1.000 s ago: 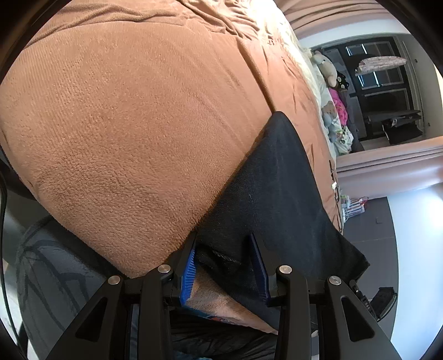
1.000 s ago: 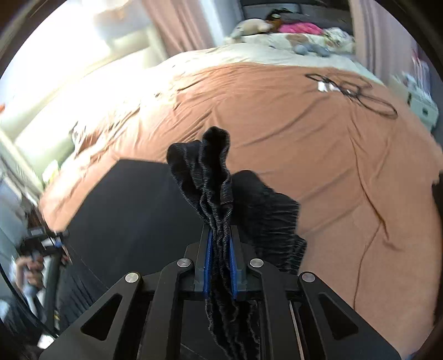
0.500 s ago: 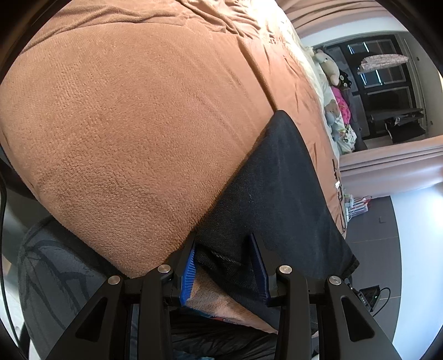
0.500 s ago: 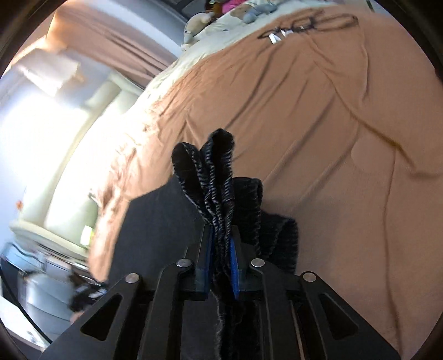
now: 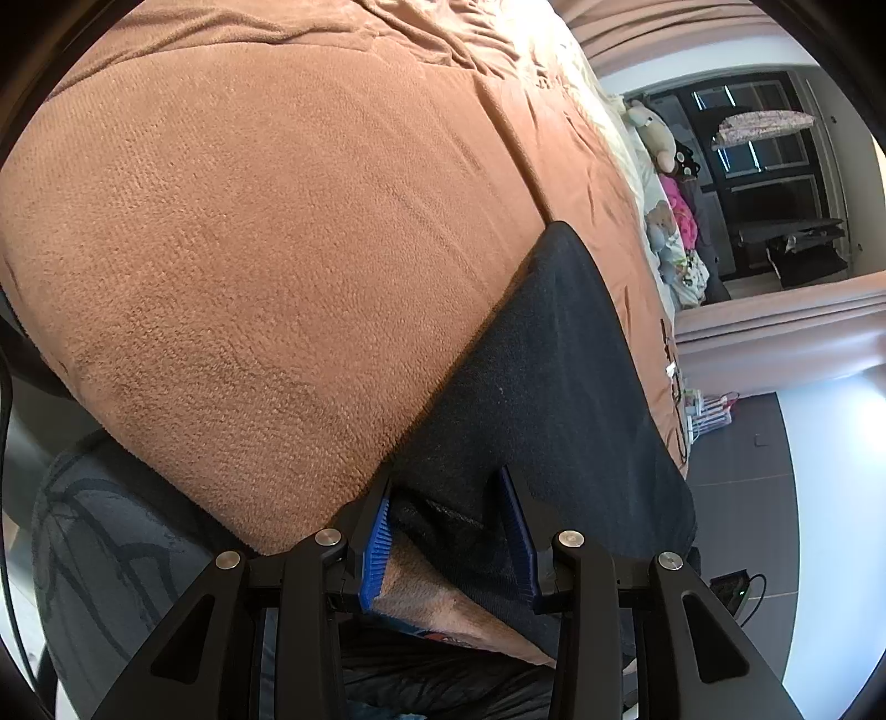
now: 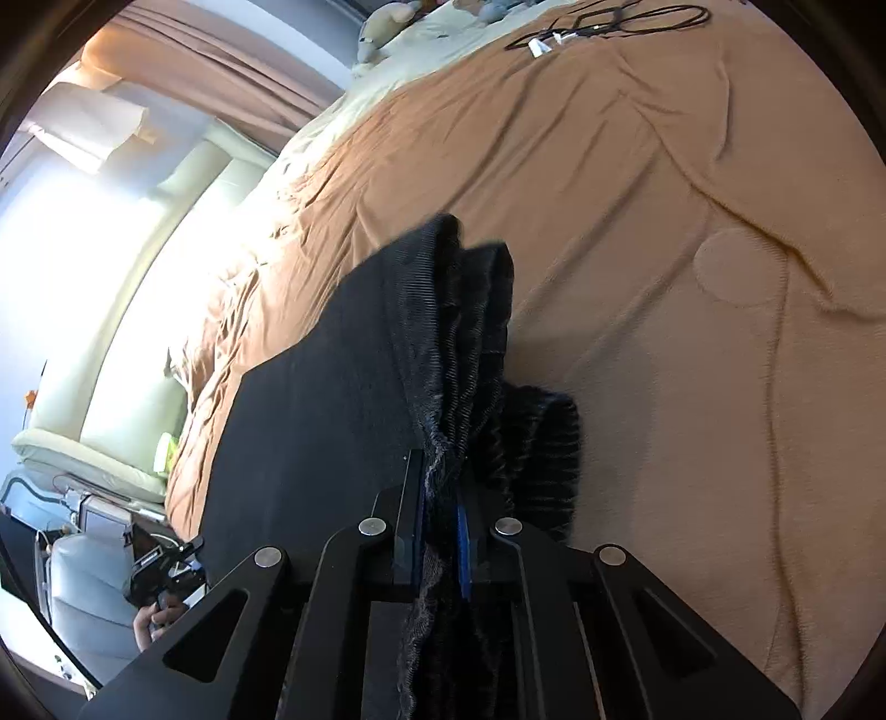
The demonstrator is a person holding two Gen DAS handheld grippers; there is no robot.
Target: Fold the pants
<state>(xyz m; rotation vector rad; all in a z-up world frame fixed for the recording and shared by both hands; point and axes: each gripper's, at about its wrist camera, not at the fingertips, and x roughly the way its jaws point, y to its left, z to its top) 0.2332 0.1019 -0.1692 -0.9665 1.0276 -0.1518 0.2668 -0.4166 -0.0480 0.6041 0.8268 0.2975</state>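
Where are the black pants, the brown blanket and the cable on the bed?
black pants point(image 6: 310, 443): right wrist view, flat dark leg panel.
brown blanket point(image 5: 249, 249): left wrist view, fuzzy top surface.
cable point(image 6: 626, 19): right wrist view, black loop near the top.

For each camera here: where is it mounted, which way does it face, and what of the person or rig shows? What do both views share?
Left wrist: sits on the left gripper, looking down along its fingers across the blanket toward a dark window; the pants edge lies between its pads.
Right wrist: sits on the right gripper, shut on the ribbed waistband, facing up the bed toward the cable; a hand shows lower left.
Shared: pants, blanket, stuffed toys.
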